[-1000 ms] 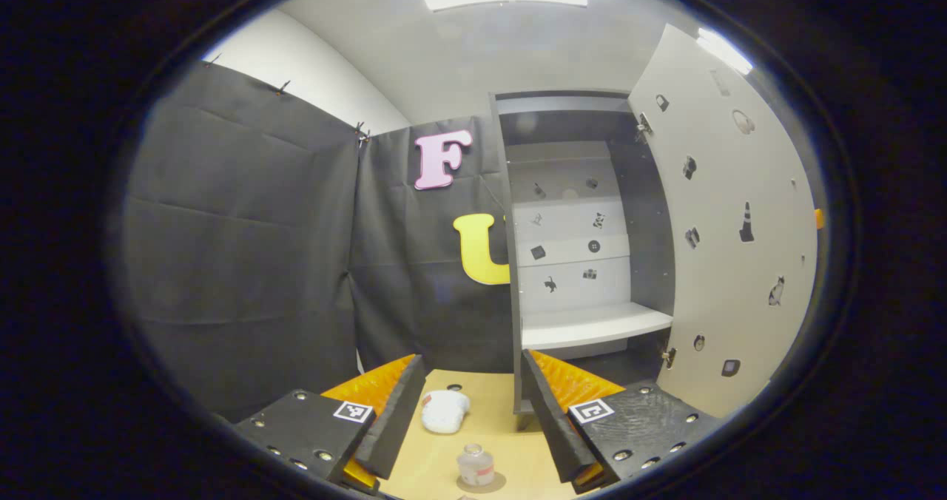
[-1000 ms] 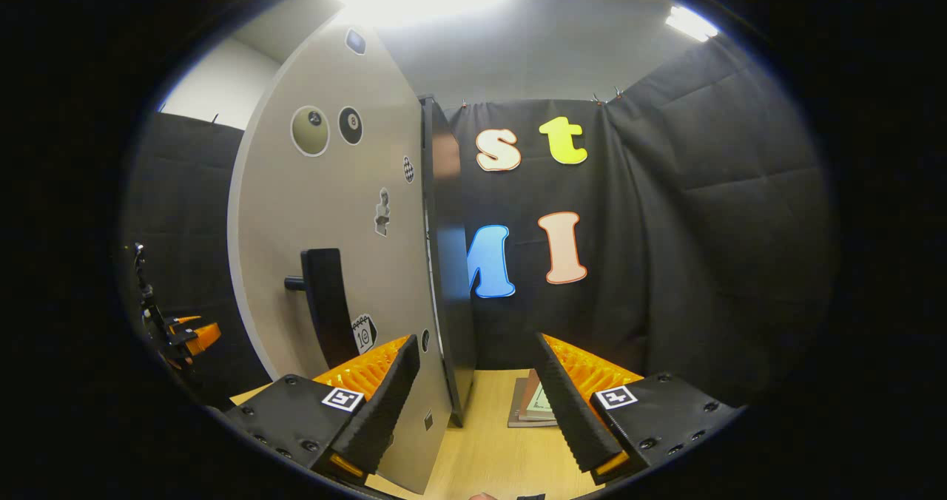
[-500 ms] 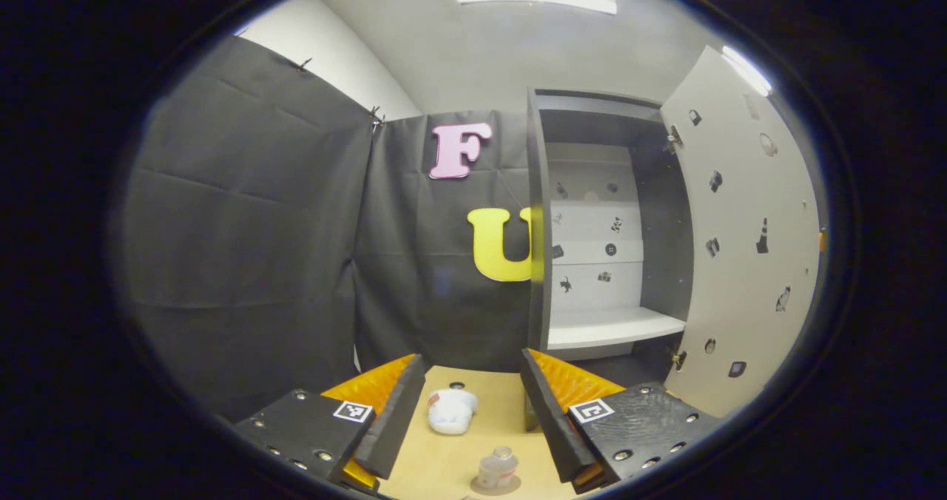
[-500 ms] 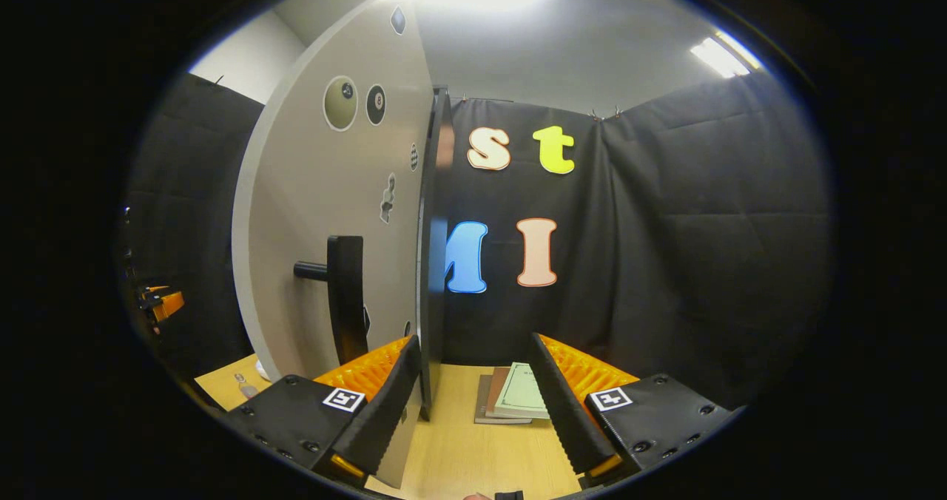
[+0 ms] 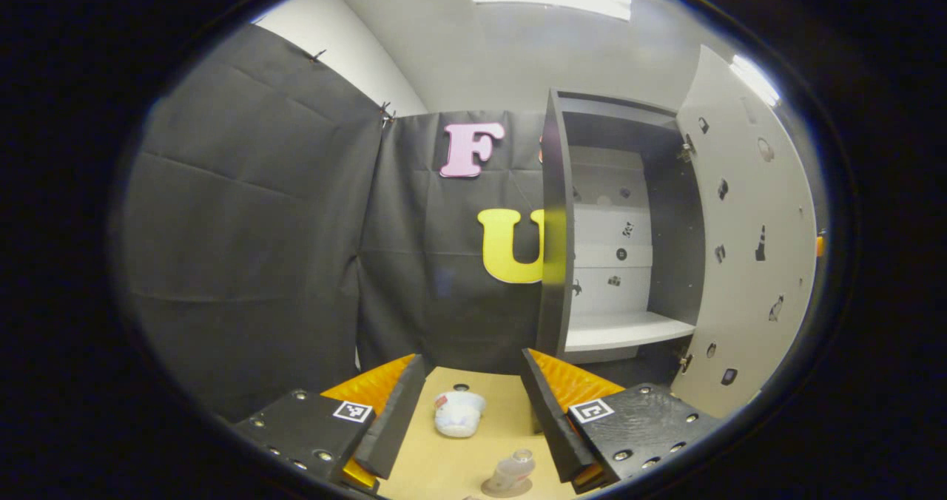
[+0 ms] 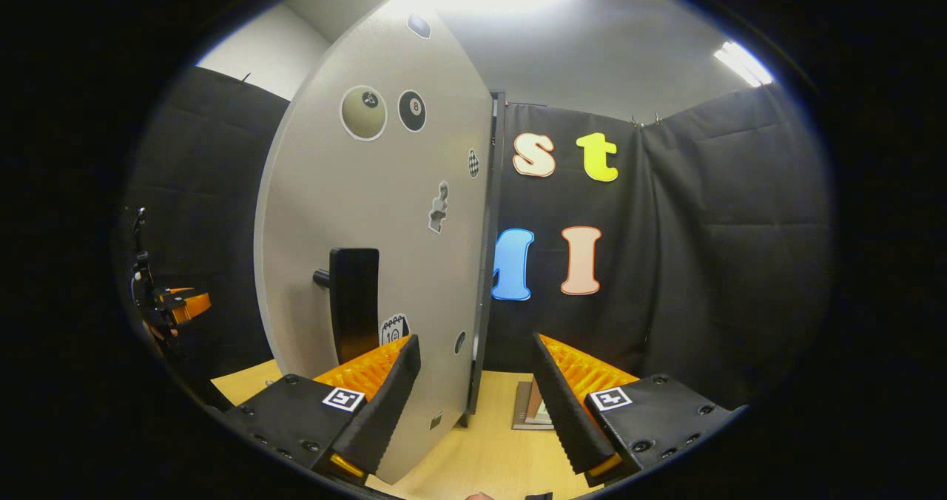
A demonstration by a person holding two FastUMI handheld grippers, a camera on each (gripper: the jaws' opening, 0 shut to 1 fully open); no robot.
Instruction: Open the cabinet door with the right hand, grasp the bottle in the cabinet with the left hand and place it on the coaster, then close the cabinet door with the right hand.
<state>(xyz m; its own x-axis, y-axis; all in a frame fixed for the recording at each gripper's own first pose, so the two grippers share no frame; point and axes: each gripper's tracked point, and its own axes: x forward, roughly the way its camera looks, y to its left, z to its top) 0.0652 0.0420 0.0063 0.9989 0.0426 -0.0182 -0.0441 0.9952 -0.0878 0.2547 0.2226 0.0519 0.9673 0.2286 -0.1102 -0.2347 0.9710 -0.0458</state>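
Both tools are spread apart and grip nothing. Left tool (image 5: 467,411) hangs over the worktop (image 5: 444,470) with its fingers wide, facing the cabinet (image 5: 618,219); right tool (image 6: 473,404) has its fingers wide too, and the lower edge of the cabinet door (image 6: 385,211) runs down between them, touching neither as far as the right gripper view shows.

In the left gripper view the cabinet stands at the right with its dark side panel toward the camera. Its door (image 5: 747,248) is swung wide open to the right, the pale inner face dotted with small stickers. Inside, a white shelf (image 5: 625,331) crosses the lower part, with small stickers on the pale back wall above it.

In the right gripper view the door's outer face is pale, with round ball stickers near the top, and a dark handle (image 6: 354,304) stands upright on a short post at its lower left. Far off at the left edge the other tool (image 6: 174,308) is seen, small. A stack of books (image 6: 534,411) lies flat on the worktop near the right finger.

On the worktop between the left tool's fingers lies a crumpled white cloth (image 5: 459,414). Nearer the camera the bottle (image 5: 510,472), small and clear, stands on the round coaster (image 5: 494,490), looking tilted at the fisheye's edge.
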